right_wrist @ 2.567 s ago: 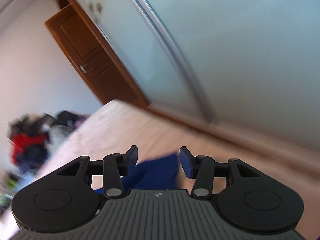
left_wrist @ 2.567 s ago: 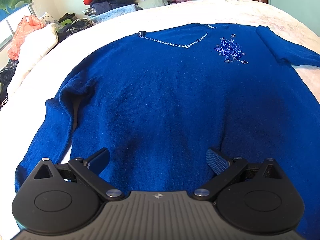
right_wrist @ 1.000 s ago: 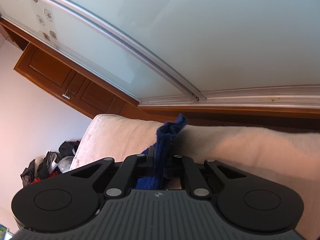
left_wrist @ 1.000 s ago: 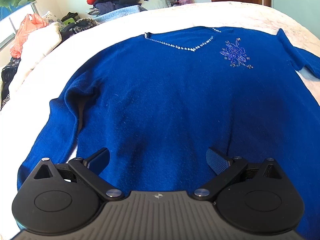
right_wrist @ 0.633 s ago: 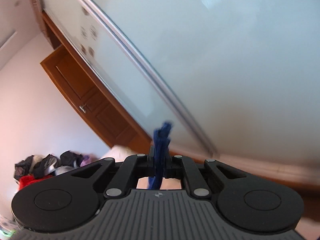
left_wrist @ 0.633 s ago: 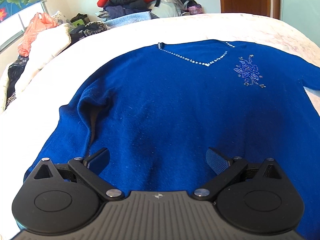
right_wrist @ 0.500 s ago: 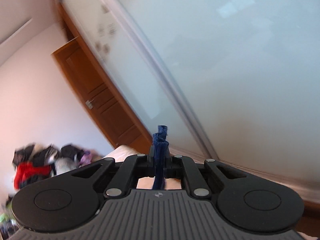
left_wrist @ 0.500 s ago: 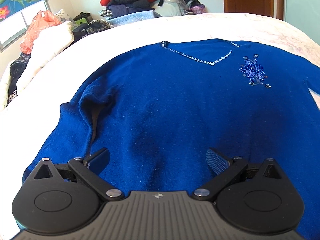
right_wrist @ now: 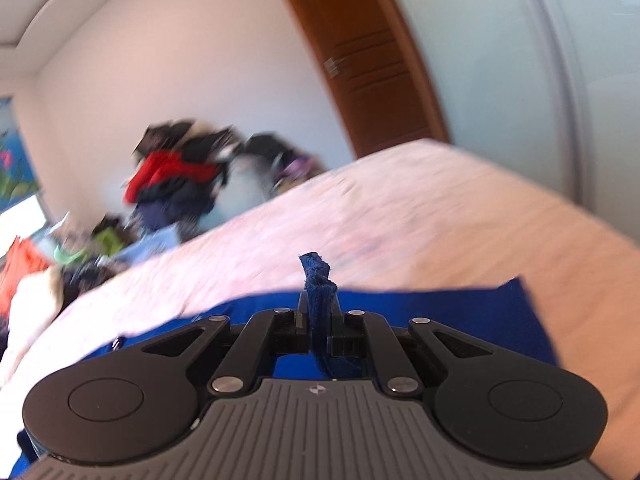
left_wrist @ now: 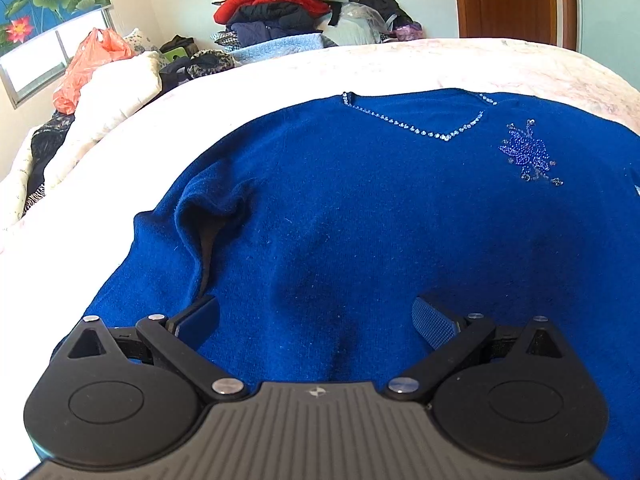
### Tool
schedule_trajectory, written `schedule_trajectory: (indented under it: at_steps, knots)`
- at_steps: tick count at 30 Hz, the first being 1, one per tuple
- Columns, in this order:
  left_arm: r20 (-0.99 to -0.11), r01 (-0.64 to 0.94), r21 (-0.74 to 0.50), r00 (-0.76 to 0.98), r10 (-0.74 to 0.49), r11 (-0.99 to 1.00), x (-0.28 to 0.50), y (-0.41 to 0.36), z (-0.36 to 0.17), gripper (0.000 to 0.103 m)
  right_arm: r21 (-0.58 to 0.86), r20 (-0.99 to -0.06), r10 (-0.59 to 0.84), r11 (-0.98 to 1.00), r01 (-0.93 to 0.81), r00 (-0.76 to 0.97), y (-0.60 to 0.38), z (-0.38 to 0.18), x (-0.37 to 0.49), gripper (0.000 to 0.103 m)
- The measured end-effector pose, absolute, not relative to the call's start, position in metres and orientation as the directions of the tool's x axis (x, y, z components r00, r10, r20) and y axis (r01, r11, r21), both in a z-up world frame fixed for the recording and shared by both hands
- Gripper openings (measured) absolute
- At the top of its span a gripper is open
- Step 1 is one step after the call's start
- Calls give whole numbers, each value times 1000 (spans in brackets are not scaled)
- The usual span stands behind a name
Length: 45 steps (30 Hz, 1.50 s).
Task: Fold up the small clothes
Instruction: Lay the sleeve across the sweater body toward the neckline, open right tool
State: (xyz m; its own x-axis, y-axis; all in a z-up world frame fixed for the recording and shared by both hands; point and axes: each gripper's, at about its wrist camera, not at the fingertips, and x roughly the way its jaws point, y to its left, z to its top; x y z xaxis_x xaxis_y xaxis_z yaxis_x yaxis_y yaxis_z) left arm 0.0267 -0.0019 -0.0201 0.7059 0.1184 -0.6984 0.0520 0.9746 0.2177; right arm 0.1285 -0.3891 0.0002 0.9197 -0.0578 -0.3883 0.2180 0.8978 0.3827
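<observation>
Sweater (left_wrist: 360, 220), blue with a beaded neckline, lay face up and spread across the pale bed (left_wrist: 420, 64) in my left wrist view, flat enough, I judged, to take a fold. My left gripper (left_wrist: 316, 320) hovered over its lower body with the jaws spread wide and nothing between the pads (left_wrist: 434, 322); whether they brushed the knit I could not tell. Its near sleeve lay bunched beside the trunk. In my right wrist view, blurred by motion, the right gripper (right_wrist: 318, 326) had its jaws nearly shut, pinching a sleeve end (right_wrist: 318, 280) that stood up between them, with more blue cloth below. I judged it was raised for folding inward over the body. A clothes pile (right_wrist: 176, 176) sat beyond the bed.
</observation>
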Motion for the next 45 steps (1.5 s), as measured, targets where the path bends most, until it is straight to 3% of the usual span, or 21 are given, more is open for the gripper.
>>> schedule_trajectory:
  at_steps: [15,26,45]
  knots:
    - [-701,42,209,703,120,977,34,15,-28,103,276,-459,73,959,64,885,-274,2,171,10]
    - [-725,-8,166,677,127,986,40,40,-26,103,296,-478,185,954,-40,859,-209,-2,182,10]
    - [-744,-37,150,654,137,988,42,59,-28,103,212,-483,178,974,-83,857,-125,1,204,10]
